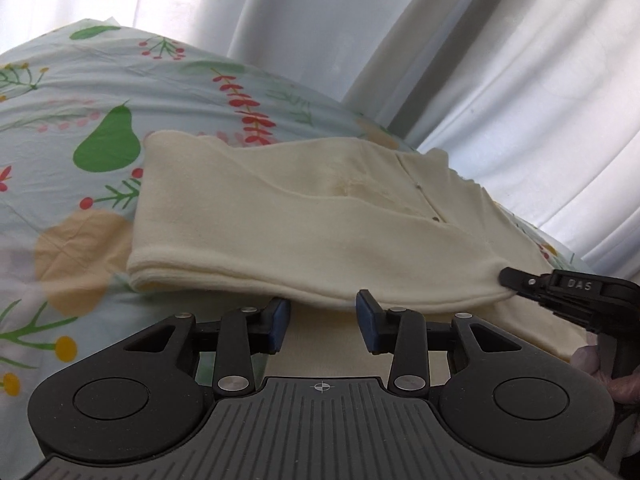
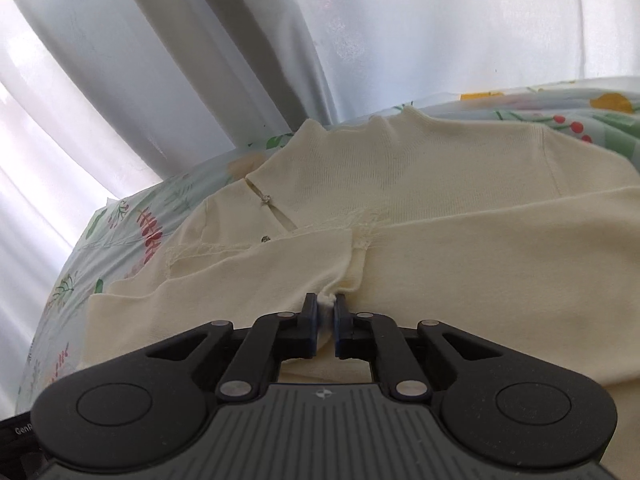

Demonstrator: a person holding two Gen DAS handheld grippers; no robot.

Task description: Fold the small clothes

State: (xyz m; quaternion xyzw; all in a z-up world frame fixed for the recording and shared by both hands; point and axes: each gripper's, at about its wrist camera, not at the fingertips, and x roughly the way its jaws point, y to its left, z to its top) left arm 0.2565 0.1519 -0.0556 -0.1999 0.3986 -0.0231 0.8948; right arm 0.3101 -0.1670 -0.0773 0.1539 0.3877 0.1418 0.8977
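Observation:
A cream knit garment (image 1: 304, 216) lies partly folded on a floral bedsheet (image 1: 80, 92), with a slit neckline and small buttons (image 2: 265, 199). My left gripper (image 1: 323, 307) is open and empty, its blue pads just at the garment's near folded edge. My right gripper (image 2: 328, 305) is shut on a bunched fold of the cream garment (image 2: 440, 208) at its near edge. The right gripper also shows in the left wrist view (image 1: 512, 280), pinching the garment's right corner.
White curtains (image 1: 440, 40) hang behind the bed, and they show in the right wrist view (image 2: 200, 60) too. The floral sheet (image 2: 132, 224) extends to the left and far side of the garment.

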